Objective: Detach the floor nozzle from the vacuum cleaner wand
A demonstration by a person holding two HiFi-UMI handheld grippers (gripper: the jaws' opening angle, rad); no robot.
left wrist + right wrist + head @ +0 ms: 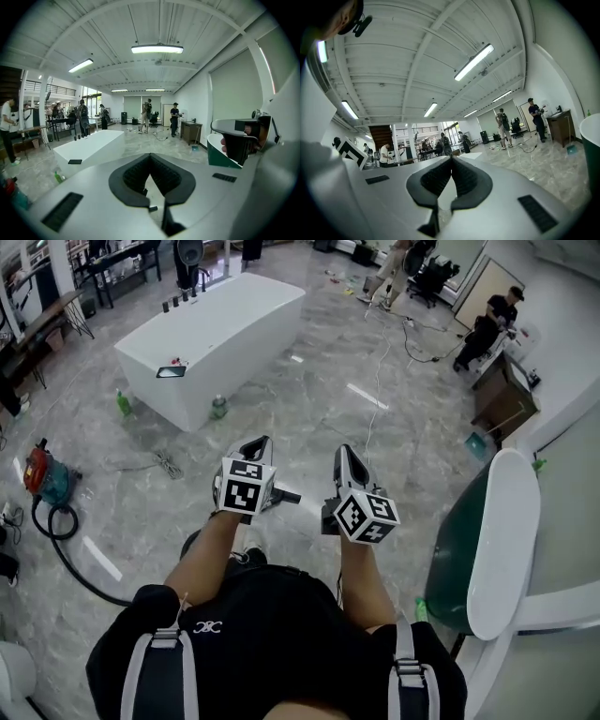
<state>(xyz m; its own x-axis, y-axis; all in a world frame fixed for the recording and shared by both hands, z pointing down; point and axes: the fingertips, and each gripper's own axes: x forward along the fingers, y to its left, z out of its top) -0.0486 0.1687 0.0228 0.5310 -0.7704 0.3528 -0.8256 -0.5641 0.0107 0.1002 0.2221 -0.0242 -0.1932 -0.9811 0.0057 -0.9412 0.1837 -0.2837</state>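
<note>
Vacuum (44, 474), red and teal, sat on the marble floor (309, 418) well to the left of the left gripper (255, 442). Its black hose (66, 554) curled back along the floor toward the person. The nozzle and wand could not be made out from the head view.

The person held both grippers out in front, side by side, near each other but apart, above bare floor. The left gripper's jaws were pressed together with nothing between them, and its own view showed the dark pads meeting at the tip. The right gripper (347, 452) was likewise closed and empty, with its pads touching along the tip.

A small tangle of cable (169, 465) lay on the floor between the left gripper and the vacuum. Beyond the left gripper stood a long white table (225, 320) with a phone (171, 371) on its near end. A green bottle (123, 403) and a second bottle (218, 407) stood on the floor at its foot.

Just right of the right gripper rose a green seat (459, 549) with a white rim. Far beyond that gripper, a worker (487, 324) in black stood by a brown cabinet (502, 395).
</note>
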